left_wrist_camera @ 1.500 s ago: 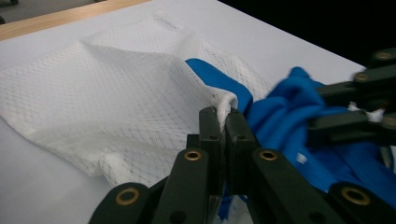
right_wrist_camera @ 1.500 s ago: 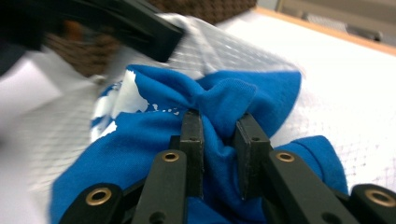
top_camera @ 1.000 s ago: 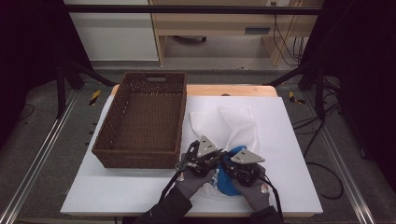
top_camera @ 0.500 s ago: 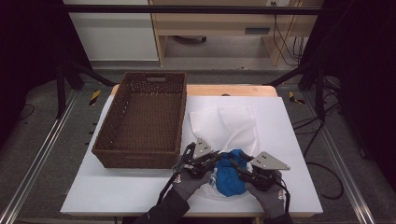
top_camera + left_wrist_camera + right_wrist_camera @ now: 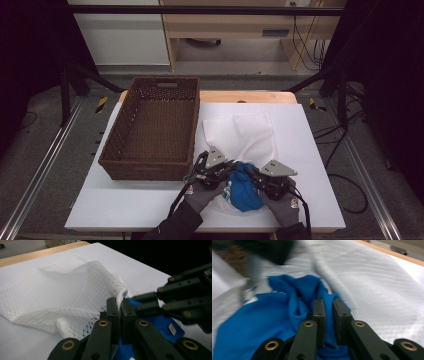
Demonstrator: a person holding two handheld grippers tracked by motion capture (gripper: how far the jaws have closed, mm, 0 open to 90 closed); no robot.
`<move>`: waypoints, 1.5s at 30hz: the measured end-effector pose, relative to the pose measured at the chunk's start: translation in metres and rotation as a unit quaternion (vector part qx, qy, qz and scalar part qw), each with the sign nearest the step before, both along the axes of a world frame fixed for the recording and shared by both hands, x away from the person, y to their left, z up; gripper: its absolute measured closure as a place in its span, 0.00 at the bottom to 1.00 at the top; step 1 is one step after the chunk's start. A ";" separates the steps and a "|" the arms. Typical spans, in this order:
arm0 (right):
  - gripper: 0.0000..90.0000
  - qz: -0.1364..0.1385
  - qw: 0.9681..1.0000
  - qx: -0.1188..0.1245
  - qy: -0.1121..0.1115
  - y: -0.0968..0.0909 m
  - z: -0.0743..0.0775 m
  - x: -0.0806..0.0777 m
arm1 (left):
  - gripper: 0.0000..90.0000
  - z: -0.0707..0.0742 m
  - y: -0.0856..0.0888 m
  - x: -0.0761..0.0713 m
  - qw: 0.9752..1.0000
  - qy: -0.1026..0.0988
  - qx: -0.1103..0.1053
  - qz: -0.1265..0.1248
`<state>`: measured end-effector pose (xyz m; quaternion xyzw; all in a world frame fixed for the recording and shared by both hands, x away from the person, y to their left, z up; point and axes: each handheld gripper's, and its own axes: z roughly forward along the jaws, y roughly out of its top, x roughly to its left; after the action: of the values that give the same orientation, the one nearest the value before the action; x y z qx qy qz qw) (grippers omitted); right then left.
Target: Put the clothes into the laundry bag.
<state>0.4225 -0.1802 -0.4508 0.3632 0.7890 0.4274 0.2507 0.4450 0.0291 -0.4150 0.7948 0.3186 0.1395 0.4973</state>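
Blue cloth (image 5: 245, 192) sits bunched just right of the wicker basket (image 5: 150, 127) from above as I work; my left gripper (image 5: 119, 305) pinches the white mesh bag (image 5: 62, 295) edge, while my right gripper (image 5: 329, 307), jaws just closing, clamps a blue fold.

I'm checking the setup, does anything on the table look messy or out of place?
Nothing is spilled or damaged. The white mesh bag lies rumpled, not flat, beside the basket. The left gripper pinches its edge while the right gripper grips the bunched blue cloth.
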 end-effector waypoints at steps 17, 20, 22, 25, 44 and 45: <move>0.70 -0.023 1.000 0.000 0.005 0.010 -0.003 0.015 | 0.97 -0.001 0.002 -0.009 1.000 -0.005 -0.009 -0.011; 0.65 -0.007 1.000 0.026 0.005 0.000 0.008 0.003 | 0.97 -0.004 0.004 -0.008 1.000 -0.003 -0.008 -0.006; 0.60 -0.004 0.999 0.040 0.003 -0.007 0.015 -0.005 | 0.97 -0.004 0.004 -0.008 1.000 -0.004 -0.008 -0.004; 0.50 0.004 0.998 0.066 0.013 -0.015 0.015 -0.015 | 0.97 -0.004 0.005 -0.007 1.000 -0.004 -0.007 -0.003; 0.86 -0.015 0.998 0.018 0.055 0.015 -0.017 -0.004 | 0.97 0.000 0.003 -0.010 1.000 -0.009 -0.010 -0.012; 0.85 -0.036 0.999 0.033 0.024 0.016 -0.006 0.000 | 0.97 0.002 0.003 -0.011 1.000 -0.012 -0.011 -0.016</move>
<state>0.4228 -0.1641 -0.4566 0.4097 0.7668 0.4349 0.2346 0.4339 0.0317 -0.4126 0.7926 0.3015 0.1375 0.5118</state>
